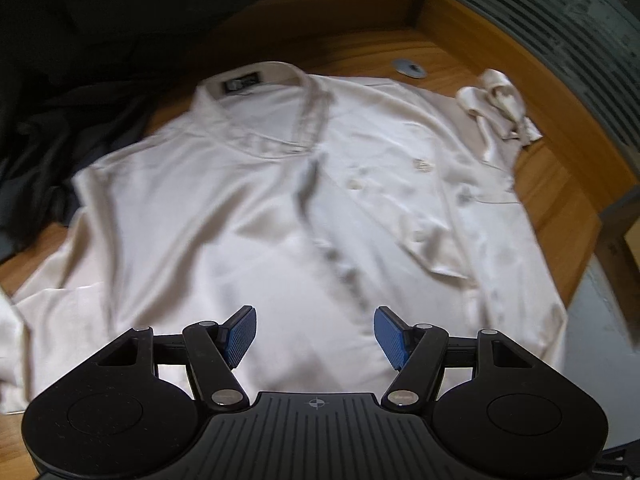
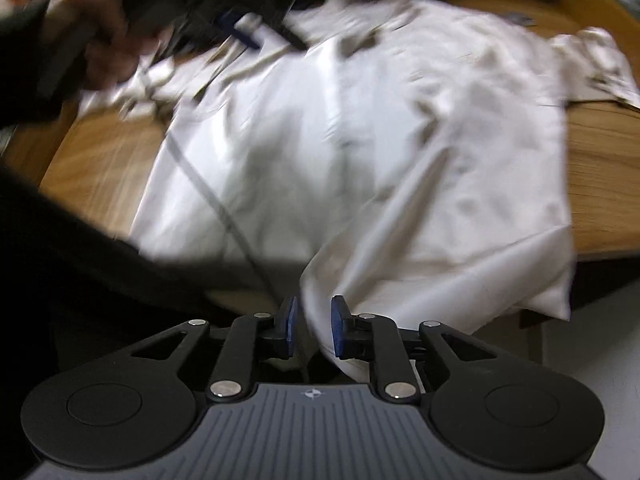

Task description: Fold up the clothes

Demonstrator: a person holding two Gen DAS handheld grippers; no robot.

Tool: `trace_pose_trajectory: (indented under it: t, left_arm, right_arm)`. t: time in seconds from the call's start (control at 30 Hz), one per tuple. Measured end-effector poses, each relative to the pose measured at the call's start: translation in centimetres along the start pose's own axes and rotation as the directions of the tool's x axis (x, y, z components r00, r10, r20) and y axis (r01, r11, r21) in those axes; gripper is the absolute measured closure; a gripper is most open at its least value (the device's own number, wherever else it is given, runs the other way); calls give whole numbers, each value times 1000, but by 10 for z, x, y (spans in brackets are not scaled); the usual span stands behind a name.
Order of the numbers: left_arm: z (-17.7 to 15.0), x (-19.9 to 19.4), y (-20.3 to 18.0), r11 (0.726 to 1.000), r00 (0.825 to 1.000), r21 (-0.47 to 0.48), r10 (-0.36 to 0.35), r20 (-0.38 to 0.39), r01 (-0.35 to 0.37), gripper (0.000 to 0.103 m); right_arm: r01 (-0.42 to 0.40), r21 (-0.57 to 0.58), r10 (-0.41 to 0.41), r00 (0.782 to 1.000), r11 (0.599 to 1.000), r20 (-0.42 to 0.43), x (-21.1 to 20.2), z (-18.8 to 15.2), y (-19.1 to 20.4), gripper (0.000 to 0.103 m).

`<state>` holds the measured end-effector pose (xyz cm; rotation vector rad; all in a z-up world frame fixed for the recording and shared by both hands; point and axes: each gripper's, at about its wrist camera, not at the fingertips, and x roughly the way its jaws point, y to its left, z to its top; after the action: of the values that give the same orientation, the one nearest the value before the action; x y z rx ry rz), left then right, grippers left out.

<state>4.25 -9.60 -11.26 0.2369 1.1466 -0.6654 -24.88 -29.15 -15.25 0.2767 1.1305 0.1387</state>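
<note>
A white collared shirt (image 1: 280,208) lies spread face up on a wooden table (image 1: 360,48), collar at the far side. My left gripper (image 1: 315,338) hovers over the shirt's lower front, open wide with nothing between its blue pads (image 1: 240,338). In the blurred right wrist view the shirt (image 2: 360,140) hangs its hem over the near table edge. My right gripper (image 2: 315,328) sits at that hanging hem, its jaws narrowed but apart, with the hem's edge lying between them. A hand (image 2: 104,40) holds the left gripper (image 2: 240,28) at the far left.
Dark clothing (image 1: 60,140) is piled at the table's left side. A bunched sleeve cuff (image 1: 498,108) lies far right near a round metal grommet (image 1: 408,67). A grey cable (image 2: 212,192) crosses the shirt. A slatted wall (image 1: 560,20) borders the table.
</note>
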Motion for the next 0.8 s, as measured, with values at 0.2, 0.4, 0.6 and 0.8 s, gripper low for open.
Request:
trace_pose_trajectory:
  t: [0.2,0.4,0.6,0.8]
  left_arm:
    - [6,31,-33,995,996,-41,-86,-1,86,37]
    - [21,65,-41,962,987,-229,-158,-7,152,45]
    - [27,93,-42,933,988,-337,-148,-47,123,56]
    - [29,110,-44,928,990,-361,-125,-71,91,67]
  right_arm:
    - [79,196,-99,990,977,96,-15,-3,-61,73]
    - [133,391,-213,962,911,169,-30,-6,-122,73]
    - [79,475,-197,958,877,206,-15,-12,-177,70]
    - [-89,459,-22,972,884,232,14,-19,-210,70]
